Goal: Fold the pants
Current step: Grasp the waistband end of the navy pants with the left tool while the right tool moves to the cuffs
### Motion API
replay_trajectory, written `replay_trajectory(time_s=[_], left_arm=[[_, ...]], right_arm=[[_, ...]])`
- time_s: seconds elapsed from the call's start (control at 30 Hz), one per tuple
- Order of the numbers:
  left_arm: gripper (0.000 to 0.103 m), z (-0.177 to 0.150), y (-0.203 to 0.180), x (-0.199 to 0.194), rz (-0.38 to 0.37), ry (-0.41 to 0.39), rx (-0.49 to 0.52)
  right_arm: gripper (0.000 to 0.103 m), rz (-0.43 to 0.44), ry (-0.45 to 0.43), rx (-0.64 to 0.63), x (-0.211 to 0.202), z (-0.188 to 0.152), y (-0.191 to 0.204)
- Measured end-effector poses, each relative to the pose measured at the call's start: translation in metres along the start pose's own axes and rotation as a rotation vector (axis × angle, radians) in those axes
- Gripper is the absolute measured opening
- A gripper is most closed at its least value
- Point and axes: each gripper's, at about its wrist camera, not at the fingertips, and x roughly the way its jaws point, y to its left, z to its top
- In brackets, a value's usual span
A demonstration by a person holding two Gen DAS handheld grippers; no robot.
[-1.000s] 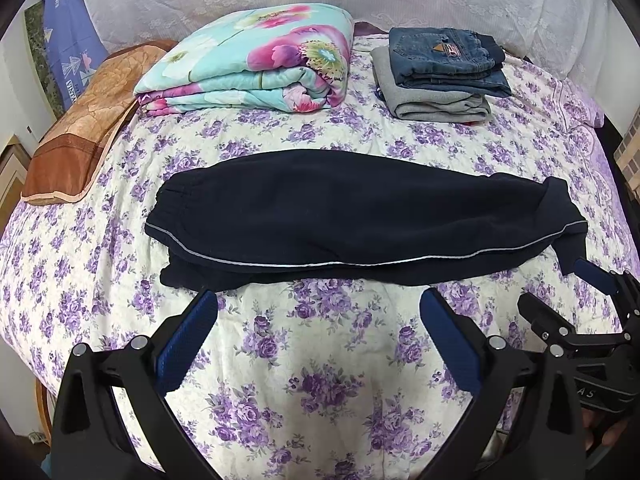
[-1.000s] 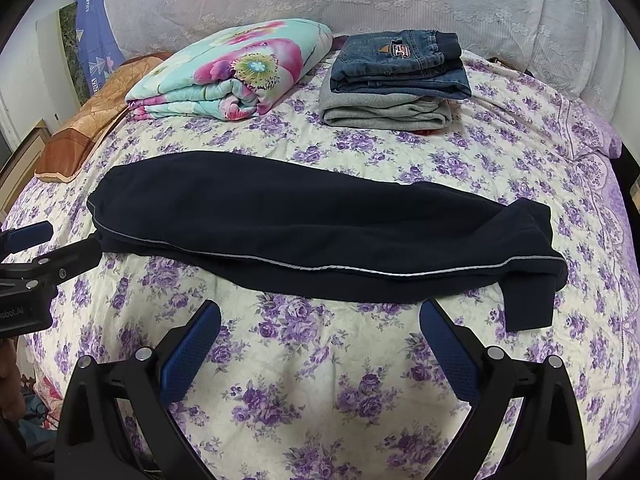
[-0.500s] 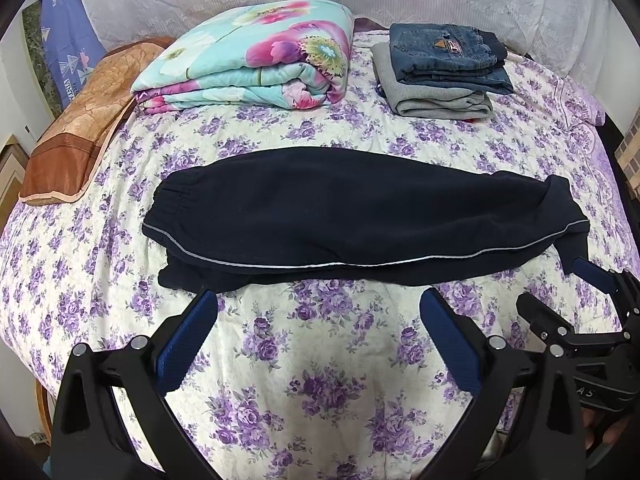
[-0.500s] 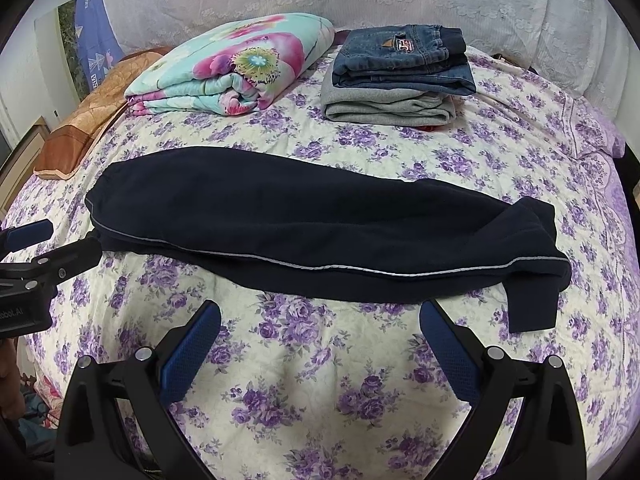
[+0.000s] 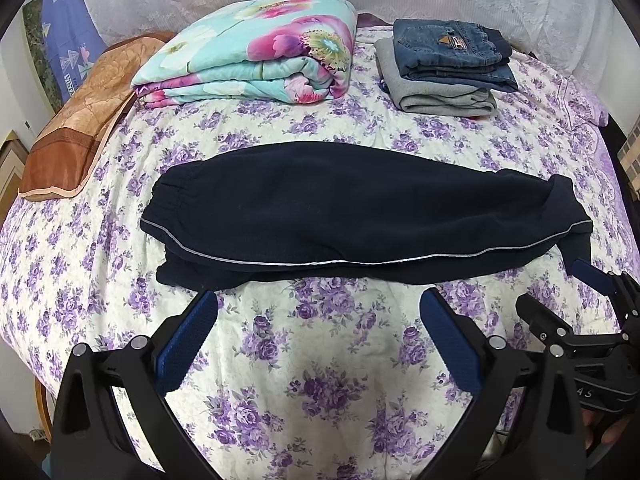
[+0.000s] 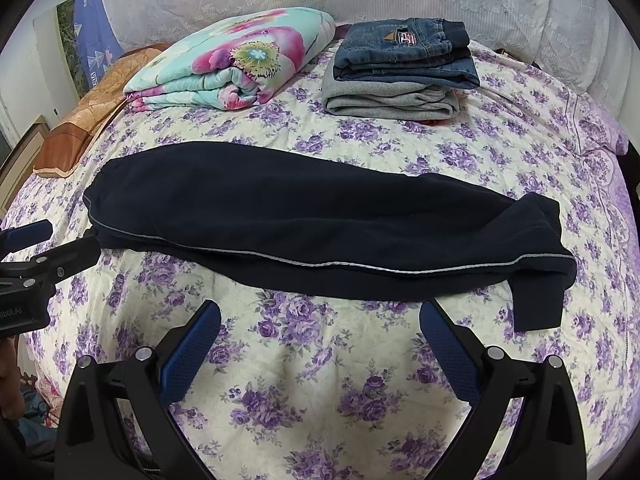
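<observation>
Floral bed (image 5: 320,380) fills view. Navy pants (image 5: 352,216) lie mid-bed, already halved lengthwise, waistband left, cuffs right, likely staged for crosswise fold. Far: quilt (image 5: 248,52), stack of jeans (image 5: 452,52) over grey garment. No containers. Near edge: left gripper (image 5: 318,344), right gripper (image 6: 320,344), both spread wide, empty, clear of cloth.

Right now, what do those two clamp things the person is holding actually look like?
Both match: the left gripper and right gripper are black plastic frames with silver screw heads, each carrying two fingers faced with textured blue pads. White lettering marks the bodies, only partly readable.
</observation>
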Motion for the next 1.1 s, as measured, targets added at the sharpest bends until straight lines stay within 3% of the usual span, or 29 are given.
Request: replay_trajectory(time_s=[0.2, 0.4, 0.43, 0.47, 0.53, 0.8, 1.0, 1.1], left_arm=[[0.099, 0.007, 0.036, 0.026, -0.047, 0.054, -0.103], [0.099, 0.023, 0.099, 0.072, 0.030, 0.122, -0.175], [0.094, 0.024, 0.107, 0.078, 0.037, 0.137, -0.179], [0.079, 0.027, 0.113, 0.084, 0.035, 0.147, -0.182], [0.074, 0.034, 0.123, 0.098, -0.019, 0.181, -0.194], [0.073, 0.055, 0.140, 0.121, -0.108, 0.266, -0.309], [0.072, 0.055, 0.138, 0.113, -0.086, 0.286, -0.298], [0.060, 0.053, 0.135, 0.106, -0.052, 0.283, -0.258]], right_arm=[[0.100, -0.009, 0.020, 0.045, 0.008, -0.003, -0.013], [0.100, -0.070, 0.036, 0.113, 0.018, -0.009, -0.044], [0.100, -0.084, 0.038, 0.129, 0.020, -0.009, -0.051], [0.100, -0.101, 0.041, 0.149, 0.023, -0.010, -0.060], [0.100, -0.130, 0.050, 0.184, 0.027, -0.012, -0.074], [0.100, -0.165, 0.081, 0.276, 0.040, -0.013, -0.110], [0.100, -0.144, 0.096, 0.264, 0.050, -0.009, -0.107], [0.100, -0.142, 0.096, 0.251, 0.052, -0.005, -0.104]])
